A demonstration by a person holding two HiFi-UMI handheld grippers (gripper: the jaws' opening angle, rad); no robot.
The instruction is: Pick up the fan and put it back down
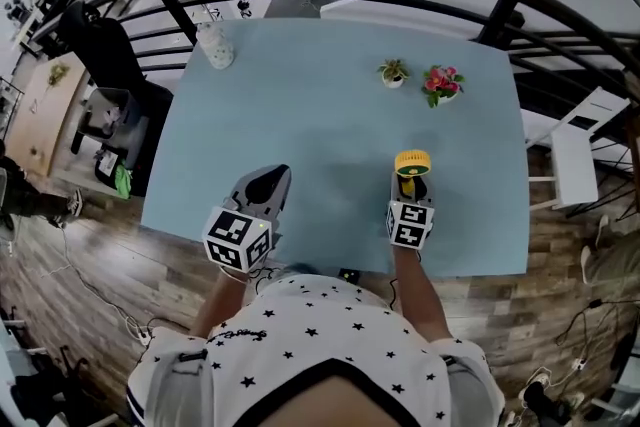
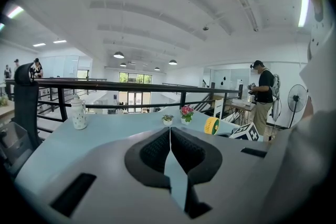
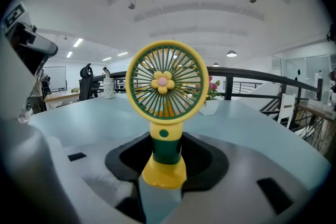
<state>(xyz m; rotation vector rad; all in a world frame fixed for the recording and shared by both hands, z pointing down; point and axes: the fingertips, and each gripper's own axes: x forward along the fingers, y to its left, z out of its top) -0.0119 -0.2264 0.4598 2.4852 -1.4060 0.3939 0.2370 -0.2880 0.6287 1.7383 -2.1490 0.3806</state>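
Fan (image 3: 164, 107) stands upright on the surface (image 1: 330, 135), between the spread, released jaws of the right hand-held gripper (image 1: 411, 193). Either the lift has not begun or the fan is already set back; I cannot tell which. Left hand-held gripper (image 1: 266, 185) is clenched on nothing.

Left tool (image 2: 169, 132) jaws together; right tool (image 1: 411, 183) jaws apart, apparently not pressing.

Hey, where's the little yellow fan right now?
In the head view the fan stands upright on the near right part of the blue table, between the open jaws of the right gripper, with the pink potted flowers farther back.
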